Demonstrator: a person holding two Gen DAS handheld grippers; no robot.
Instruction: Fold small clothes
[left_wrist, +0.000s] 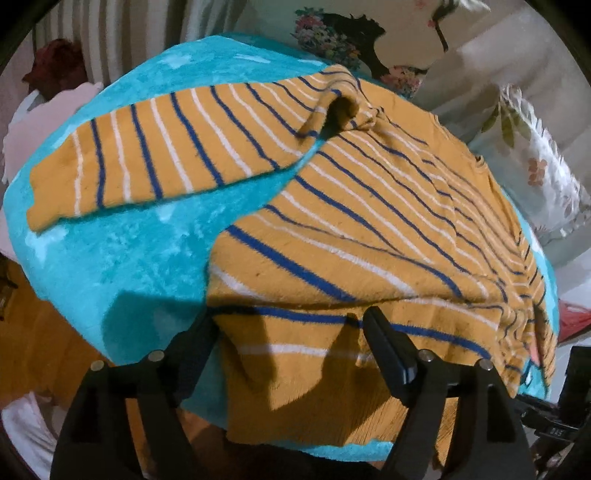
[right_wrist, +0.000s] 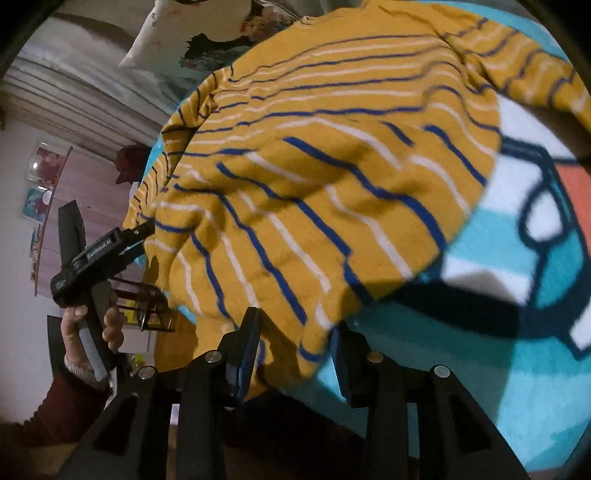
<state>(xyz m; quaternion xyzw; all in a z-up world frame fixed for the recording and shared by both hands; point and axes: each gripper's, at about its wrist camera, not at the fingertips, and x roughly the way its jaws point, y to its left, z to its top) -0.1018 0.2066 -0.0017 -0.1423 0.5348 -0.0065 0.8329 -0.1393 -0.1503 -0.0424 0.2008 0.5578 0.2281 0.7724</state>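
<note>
A mustard-yellow sweater with blue and white stripes lies spread on a turquoise blanket. One sleeve stretches out to the left. My left gripper is open at the sweater's hem, fingers on either side of the hem's left corner. In the right wrist view the sweater fills the middle. My right gripper is open with the hem's other corner between its fingers. The left gripper, in a person's hand, shows at the left of this view, at the sweater's edge.
Floral pillows lie behind and to the right of the sweater. The blanket has a white, dark blue and orange pattern at the right. A dark red hat sits at the far left. A wooden floor lies below the blanket's edge.
</note>
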